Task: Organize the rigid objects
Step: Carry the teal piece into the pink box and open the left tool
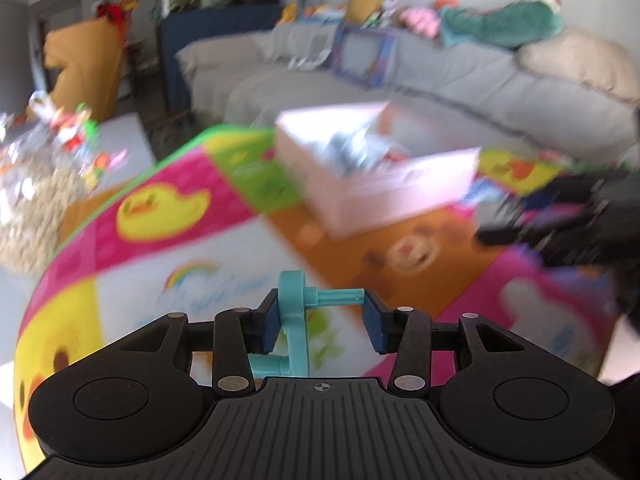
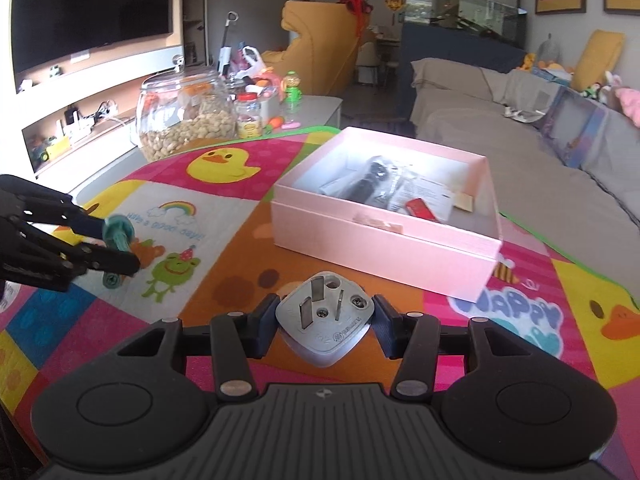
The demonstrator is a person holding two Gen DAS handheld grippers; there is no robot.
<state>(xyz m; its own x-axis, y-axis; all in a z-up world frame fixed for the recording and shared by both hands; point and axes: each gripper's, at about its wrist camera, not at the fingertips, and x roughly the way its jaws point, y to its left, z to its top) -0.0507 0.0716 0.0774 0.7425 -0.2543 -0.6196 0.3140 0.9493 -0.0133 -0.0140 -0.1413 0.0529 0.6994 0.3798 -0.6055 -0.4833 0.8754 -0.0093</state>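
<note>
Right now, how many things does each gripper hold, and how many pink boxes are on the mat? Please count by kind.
Turquoise plastic crank, in the left gripper: 1
Grey wall plug, in the right gripper: 1
Open pink box on the mat: 1
Total: 3

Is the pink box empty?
No, the pink box is open and already holds a dark gadget, some papers and a small red thing.

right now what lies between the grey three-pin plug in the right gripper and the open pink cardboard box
Nothing: in the right wrist view only bare orange play mat separates the grey plug from the pink box.
</note>
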